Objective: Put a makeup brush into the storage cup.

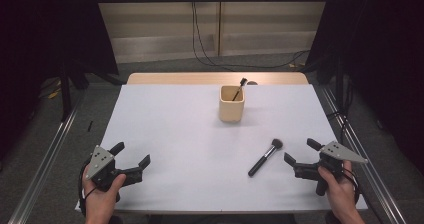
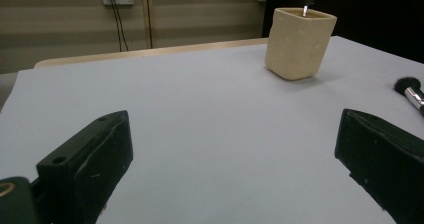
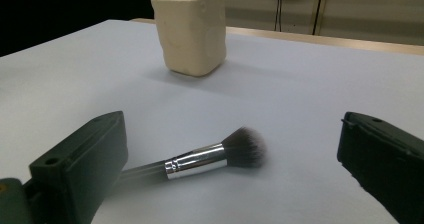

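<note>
A cream square cup [image 1: 232, 103] stands upright toward the back middle of the white table, with a thin black brush [image 1: 239, 88] leaning out of it. A black-handled makeup brush [image 1: 265, 157] with a silver ferrule lies flat at the front right, bristles pointing away. My right gripper [image 1: 301, 151] rests open just right of that brush, nothing between its jaws; in the right gripper view the brush [image 3: 210, 156] lies ahead of the left jaw. My left gripper [image 1: 131, 153] sits open at the front left, holding nothing, far from the cup [image 2: 299, 43].
The white table top [image 1: 170, 129] has a bare wooden strip along its back edge. Metal rails run along the floor on both sides. Cables hang down the back wall [image 1: 197, 34]. Dark curtains flank the space.
</note>
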